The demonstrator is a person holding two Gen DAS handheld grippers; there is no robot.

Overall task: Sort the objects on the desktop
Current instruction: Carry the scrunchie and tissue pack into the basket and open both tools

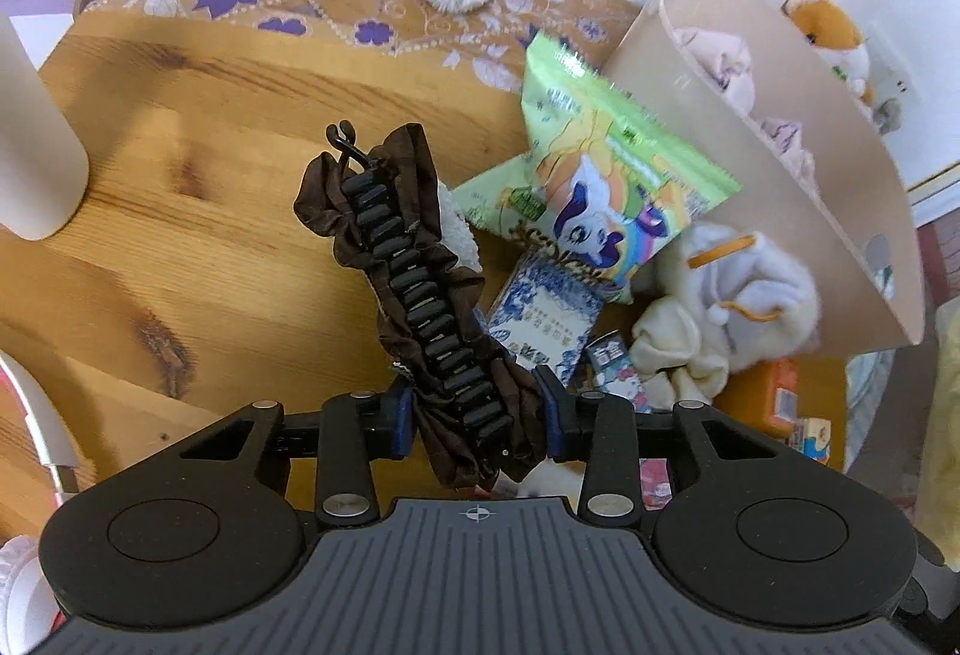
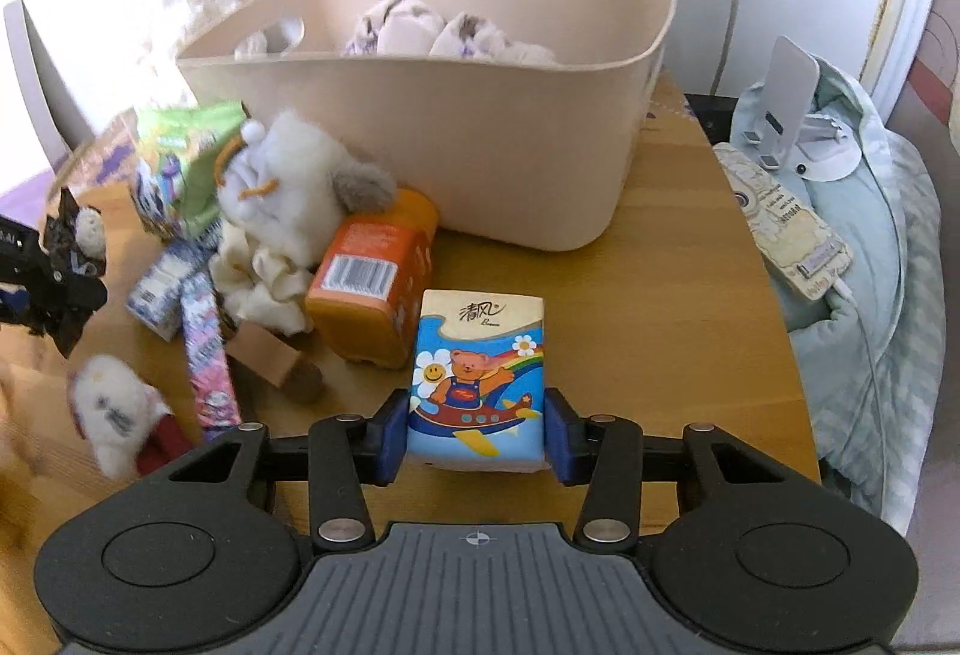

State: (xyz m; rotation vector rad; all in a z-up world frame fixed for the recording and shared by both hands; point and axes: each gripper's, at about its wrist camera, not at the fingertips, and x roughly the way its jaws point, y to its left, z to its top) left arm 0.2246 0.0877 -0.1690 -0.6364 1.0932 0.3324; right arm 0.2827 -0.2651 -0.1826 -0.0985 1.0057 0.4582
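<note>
tissue pack [image 2: 477,385] marked "清风", bear on plane, pinched in right gripper [image 2: 477,430]; brown hair clip [image 1: 432,295] in left gripper's [image 1: 480,415] clamp

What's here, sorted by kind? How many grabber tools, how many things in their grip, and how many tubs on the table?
Grabber tools: 2, the left gripper and the right gripper
Things gripped: 2, a brown hair clip and a tissue pack
Tubs: 1, the beige tub
Total: 5

Bin [image 2: 480,163] at table [image 2: 660,325] rear, clutter pile left of bin, tissue pack [image 2: 477,379] before bin, hair clip [image 1: 432,295] left of snack bag [image 1: 606,175]
</note>
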